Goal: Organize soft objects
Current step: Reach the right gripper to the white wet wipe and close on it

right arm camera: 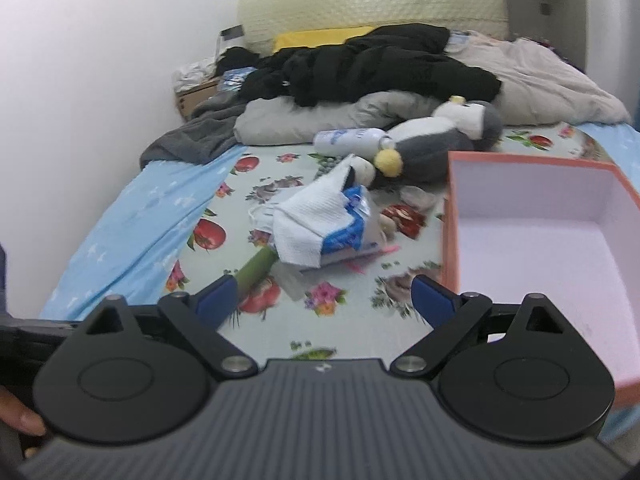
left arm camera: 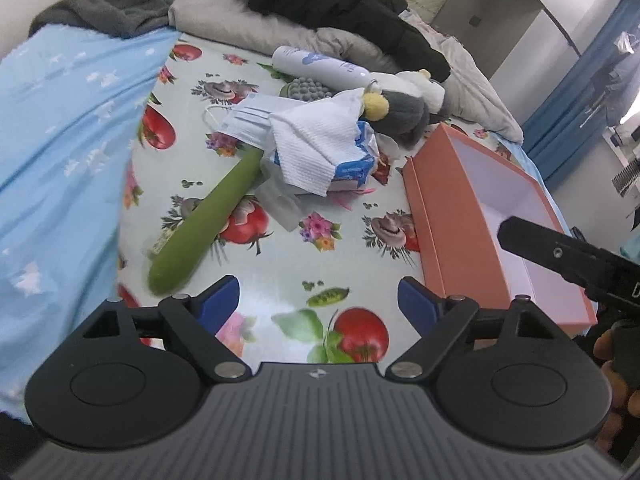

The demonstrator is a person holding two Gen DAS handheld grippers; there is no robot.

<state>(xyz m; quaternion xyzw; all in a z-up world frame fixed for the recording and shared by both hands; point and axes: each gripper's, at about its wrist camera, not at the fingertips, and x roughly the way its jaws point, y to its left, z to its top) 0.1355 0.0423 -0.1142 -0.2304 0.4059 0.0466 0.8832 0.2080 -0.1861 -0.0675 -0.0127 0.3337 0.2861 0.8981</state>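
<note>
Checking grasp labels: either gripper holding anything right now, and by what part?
Nothing held. Left gripper and right gripper are both open over the fruit-print cloth, nothing between the pads.

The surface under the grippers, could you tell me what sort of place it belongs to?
Most likely a bedroom: it looks like a bed, with a fruit-print sheet, a heap of bedding and dark clothes and a padded headboard against the wall.
</note>
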